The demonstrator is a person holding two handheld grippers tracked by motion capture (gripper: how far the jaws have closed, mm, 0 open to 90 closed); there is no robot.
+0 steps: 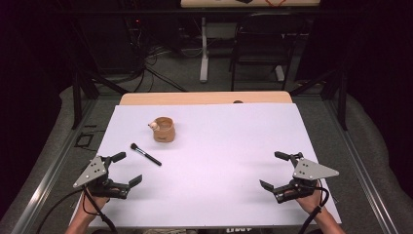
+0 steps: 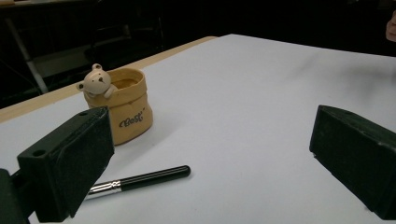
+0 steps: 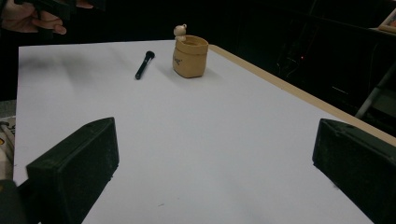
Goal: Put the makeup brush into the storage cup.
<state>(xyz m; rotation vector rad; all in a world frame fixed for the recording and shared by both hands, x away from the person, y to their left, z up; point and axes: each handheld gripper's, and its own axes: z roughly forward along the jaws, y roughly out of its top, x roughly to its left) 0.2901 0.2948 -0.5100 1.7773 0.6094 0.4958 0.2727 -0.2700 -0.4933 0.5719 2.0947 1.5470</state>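
A tan cup [image 1: 164, 129] with a small bear figure on its rim stands upright on the white table sheet, left of centre. A black-handled makeup brush [image 1: 145, 154] lies flat just in front of it. My left gripper [image 1: 126, 169] rests near the front left edge, open and empty, a short way from the brush. From the left gripper view the cup [image 2: 120, 106] and brush [image 2: 140, 179] lie ahead between wide jaws. My right gripper [image 1: 273, 170] sits open and empty at the front right, far from both; it sees the cup [image 3: 190, 56] and brush [image 3: 144, 65] at a distance.
The white sheet [image 1: 219, 146] covers the table, with a wooden edge [image 1: 204, 98] at the far side. A black chair [image 1: 265, 44] and a table leg [image 1: 204, 48] stand on the floor beyond. Cables trail from both grippers at the front edge.
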